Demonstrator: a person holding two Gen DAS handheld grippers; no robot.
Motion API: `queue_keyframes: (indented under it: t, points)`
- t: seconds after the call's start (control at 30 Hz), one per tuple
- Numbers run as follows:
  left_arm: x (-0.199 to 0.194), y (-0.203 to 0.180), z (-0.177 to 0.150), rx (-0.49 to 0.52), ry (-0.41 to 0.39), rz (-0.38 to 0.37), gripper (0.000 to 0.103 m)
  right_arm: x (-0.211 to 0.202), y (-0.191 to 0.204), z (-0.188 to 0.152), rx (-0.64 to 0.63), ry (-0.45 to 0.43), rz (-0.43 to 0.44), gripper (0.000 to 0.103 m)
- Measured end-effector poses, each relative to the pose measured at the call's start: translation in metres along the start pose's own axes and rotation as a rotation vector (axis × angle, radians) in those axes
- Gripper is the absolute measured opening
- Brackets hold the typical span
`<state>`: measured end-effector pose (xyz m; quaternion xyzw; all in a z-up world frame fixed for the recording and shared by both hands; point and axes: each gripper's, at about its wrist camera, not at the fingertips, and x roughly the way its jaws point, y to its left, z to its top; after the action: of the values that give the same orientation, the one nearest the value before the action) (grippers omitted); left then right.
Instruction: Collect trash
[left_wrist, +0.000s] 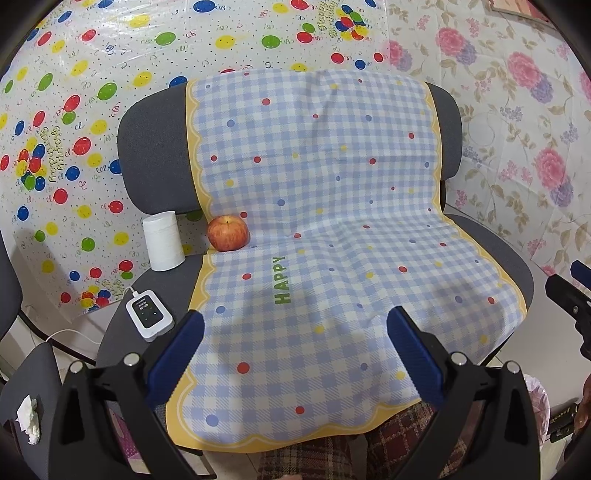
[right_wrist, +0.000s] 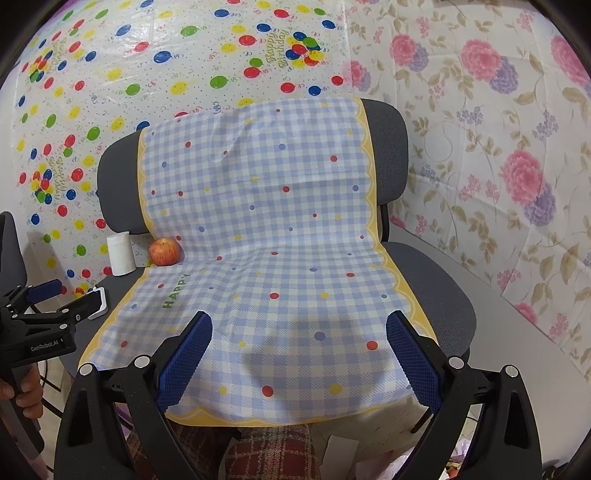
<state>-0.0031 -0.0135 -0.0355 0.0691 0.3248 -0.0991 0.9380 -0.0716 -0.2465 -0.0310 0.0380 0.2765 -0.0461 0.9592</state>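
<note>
Now, crumpled white paper tissue (left_wrist: 28, 413): the only clear piece of trash. It lies at about 8 o'clock in the left wrist view, on a dark grey surface low beside the chair. It does not show in the right wrist view.
Left gripper (left_wrist: 295, 319): blue-padded jaws spread wide with nothing between them, held over the front of the seat. The tissue is well off to its 8 o'clock, outside the jaws and behind the fingertips.
Right gripper (right_wrist: 300, 321): jaws likewise apart and empty, facing the seat. Its tip shows at 3 o'clock in the left view.
Step in hand, as I judge it: reaching for the tissue, not yet begun. The left side is the nearer one.
Doing it well: swing the left jaws round toward 8 o'clock, come down with the wad centred between the pads, and close on its bulk rather than on a loose corner, since soft paper tears or slips.
Blue-and-white checked cloth with yellow border (left_wrist: 314, 184): draped over the grey padded office chair (left_wrist: 155, 155), bare under both grippers.
Red-yellow apple (left_wrist: 227, 233): at 10 o'clock on the seat, whole; probably not trash.
White paper roll (left_wrist: 164, 242): upright just beside the apple.
White handheld device on a cable (left_wrist: 149, 319): on the seat's left edge, near the left finger. Avoid its cord.
</note>
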Motion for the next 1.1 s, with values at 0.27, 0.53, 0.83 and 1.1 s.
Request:
queue_keyframes:
  t: [0.27, 0.53, 0.83, 1.1]
  points:
    - [0.018, 0.005, 0.001, 0.003, 0.009, -0.023, 0.096, 0.024, -0.005, -0.003, 0.008, 0.037, -0.019, 0.094]
    - [0.11, 0.042, -0.004, -0.077, 0.161, 0.058, 0.096, 0.109, -0.04, -0.002, -0.017, 0.134, -0.095, 0.094]
    - [0.211, 0.078, 0.014, -0.104, 0.269, 0.097, 0.096, 0.256, -0.11, 0.035, -0.055, 0.283, -0.222, 0.094]
    - [0.268, 0.088, 0.024, -0.138, 0.337, 0.058, 0.097, 0.34, -0.142, 0.059, -0.047, 0.383, -0.23, 0.094]
